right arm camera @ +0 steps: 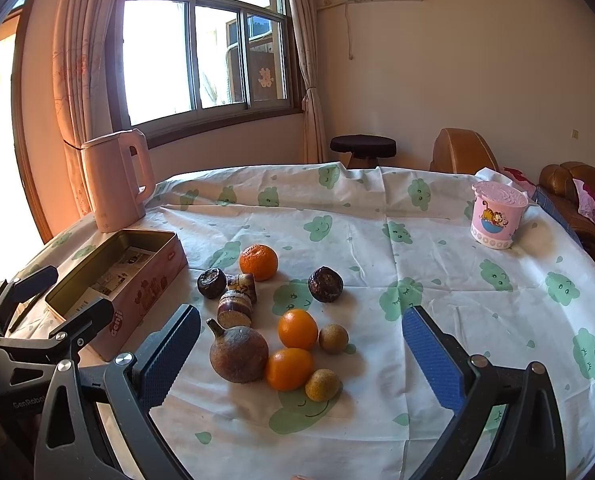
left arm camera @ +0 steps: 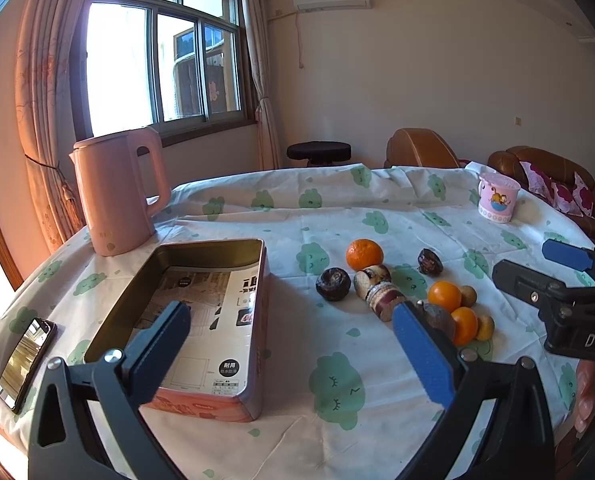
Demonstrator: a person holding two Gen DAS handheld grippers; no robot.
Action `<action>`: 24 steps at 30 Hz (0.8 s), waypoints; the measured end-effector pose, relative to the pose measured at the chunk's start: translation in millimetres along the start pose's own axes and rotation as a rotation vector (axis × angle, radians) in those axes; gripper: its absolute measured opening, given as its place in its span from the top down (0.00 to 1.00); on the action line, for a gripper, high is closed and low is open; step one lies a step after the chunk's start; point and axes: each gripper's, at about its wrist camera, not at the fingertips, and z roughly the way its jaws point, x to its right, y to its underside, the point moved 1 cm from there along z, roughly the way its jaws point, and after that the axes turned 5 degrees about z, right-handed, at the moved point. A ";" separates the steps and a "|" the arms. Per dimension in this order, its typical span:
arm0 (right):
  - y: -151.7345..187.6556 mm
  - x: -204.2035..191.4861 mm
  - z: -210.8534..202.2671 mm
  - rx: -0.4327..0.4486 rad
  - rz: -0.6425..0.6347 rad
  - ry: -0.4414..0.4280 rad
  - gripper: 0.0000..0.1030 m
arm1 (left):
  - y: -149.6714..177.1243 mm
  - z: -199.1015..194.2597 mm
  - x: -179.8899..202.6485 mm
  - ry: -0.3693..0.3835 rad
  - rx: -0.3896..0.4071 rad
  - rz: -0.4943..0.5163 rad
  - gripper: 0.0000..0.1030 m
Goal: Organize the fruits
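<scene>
An open rectangular tin lined with printed paper sits on the left of the table; it also shows in the right wrist view. Fruits lie in a loose group to its right: a large orange, two smaller oranges, two dark round fruits, two sugarcane pieces, a big brown fruit and two small tan fruits. My left gripper is open and empty, above the tin's near right corner. My right gripper is open and empty, just before the fruit group.
A pink kettle stands behind the tin. A pink cartoon cup stands at the far right. A phone lies at the table's left edge. The round table has a white cloth with green prints. Sofa and stool lie beyond.
</scene>
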 end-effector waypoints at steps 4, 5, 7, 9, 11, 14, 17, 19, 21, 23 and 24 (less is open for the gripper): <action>1.6 0.9 1.0 -0.003 0.002 0.002 0.01 | -0.1 0.3 -0.1 0.000 0.000 0.000 0.00; 2.4 1.9 1.6 -0.004 0.003 0.001 0.01 | -0.1 0.3 0.0 0.001 -0.001 0.000 0.00; 3.7 3.2 2.7 -0.008 0.006 0.000 0.01 | 3.1 1.6 1.3 0.001 -0.003 0.002 0.00; 4.7 4.6 3.4 -0.010 0.009 -0.002 0.01 | 6.6 3.3 2.8 0.002 -0.006 0.005 0.00; 5.3 5.8 4.4 -0.013 0.012 -0.003 0.01 | 9.8 4.9 4.5 0.003 -0.011 0.006 0.00; 6.2 8.2 6.1 -0.017 0.016 -0.005 0.01 | 11.1 10.2 7.4 0.004 -0.020 0.010 0.00; 8.4 11.5 8.2 -0.021 0.024 -0.025 0.01 | 11.9 14.3 8.7 0.002 -0.036 0.005 0.00; 11.6 14.7 9.5 -0.021 0.024 -0.044 0.01 | 14.1 19.2 9.8 0.031 -0.051 0.000 0.00; 15.8 17.2 12.2 -0.029 0.005 -0.049 0.01 | 17.7 24.6 13.2 0.048 -0.066 0.002 0.01; 21.6 20.3 15.3 -0.040 -0.018 -0.041 0.01 | 21.9 29.4 19.3 0.068 -0.081 0.013 0.02; 24.7 22.4 16.7 -0.048 -0.027 -0.043 0.01 | 23.0 32.0 22.8 0.078 -0.090 0.017 0.02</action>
